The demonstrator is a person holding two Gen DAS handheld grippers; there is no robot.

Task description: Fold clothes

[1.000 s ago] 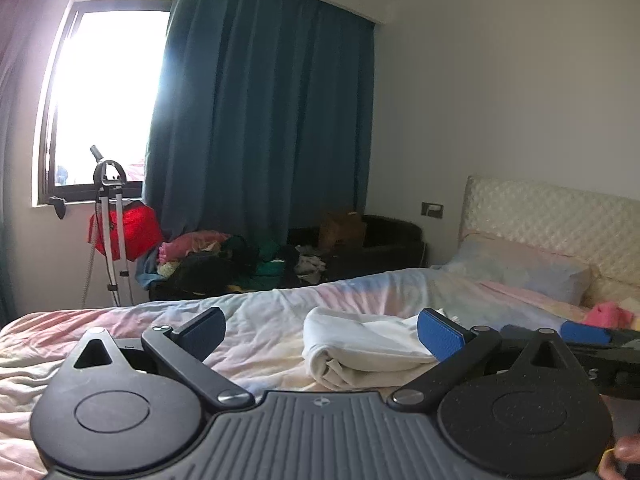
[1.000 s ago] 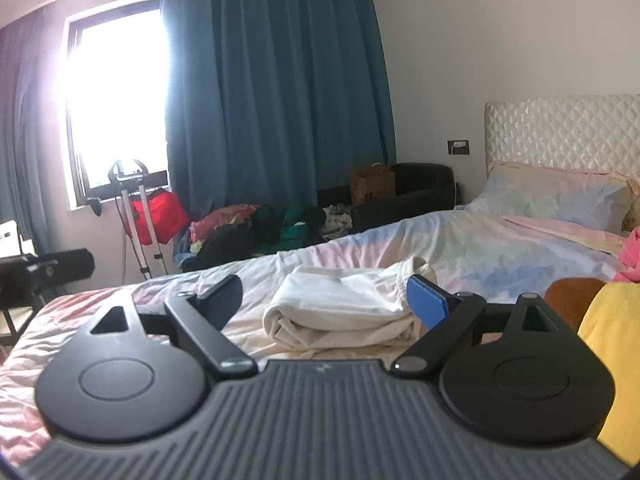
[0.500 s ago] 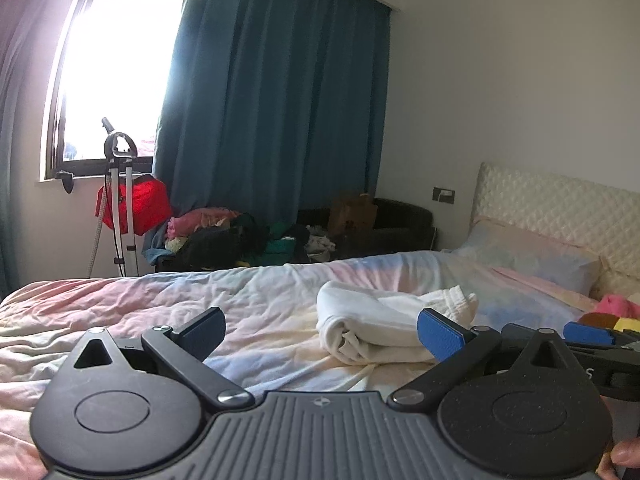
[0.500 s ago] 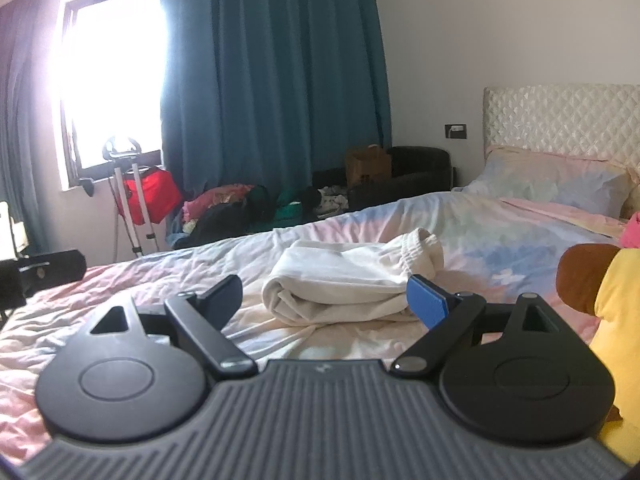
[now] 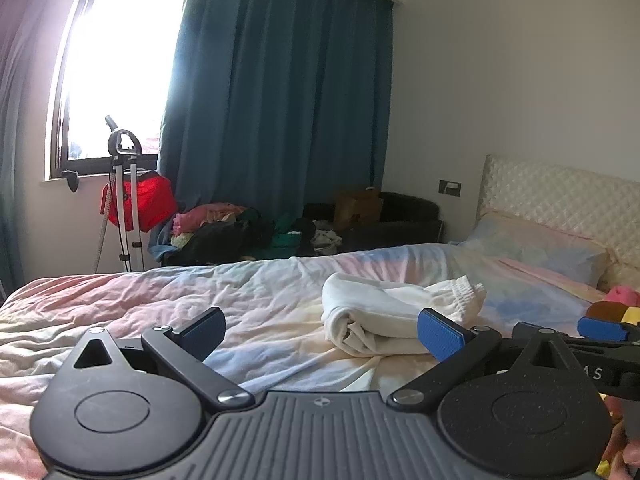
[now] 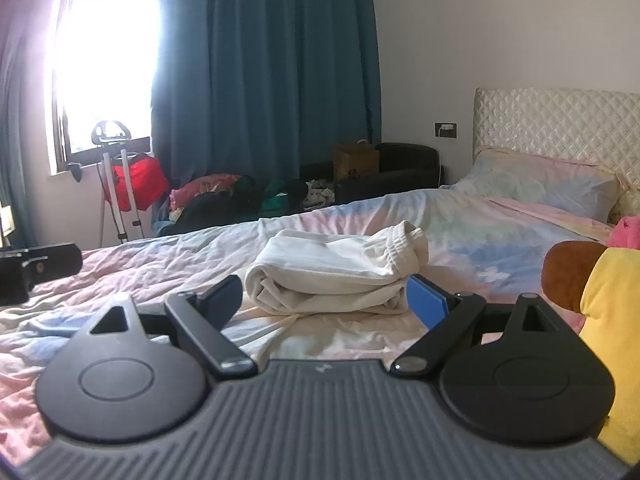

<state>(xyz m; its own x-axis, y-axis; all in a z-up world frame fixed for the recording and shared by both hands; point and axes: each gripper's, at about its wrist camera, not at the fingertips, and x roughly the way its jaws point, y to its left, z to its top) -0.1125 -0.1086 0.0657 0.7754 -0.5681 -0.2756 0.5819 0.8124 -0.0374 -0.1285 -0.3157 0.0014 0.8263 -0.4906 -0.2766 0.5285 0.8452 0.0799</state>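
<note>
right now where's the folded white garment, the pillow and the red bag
folded white garment (image 6: 336,276), right wrist view, top folded layer
pillow (image 6: 536,188), right wrist view, middle of its face
red bag (image 5: 146,204), left wrist view, front panel

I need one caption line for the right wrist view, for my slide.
Open right gripper faces a folded white garment lying on the pastel bedsheet.

One folded white garment (image 6: 336,276) on one bed (image 6: 120,264); one pillow (image 6: 536,184); one quilted headboard (image 6: 560,120); two grippers, left gripper (image 5: 322,330) and right gripper (image 6: 324,300), two blue-padded fingers apiece; one window (image 5: 120,72); one teal curtain (image 5: 280,100); one red bag (image 5: 140,204); one wall socket (image 6: 445,129); one heap of clothes (image 5: 240,228), pieces uncountable.
</note>
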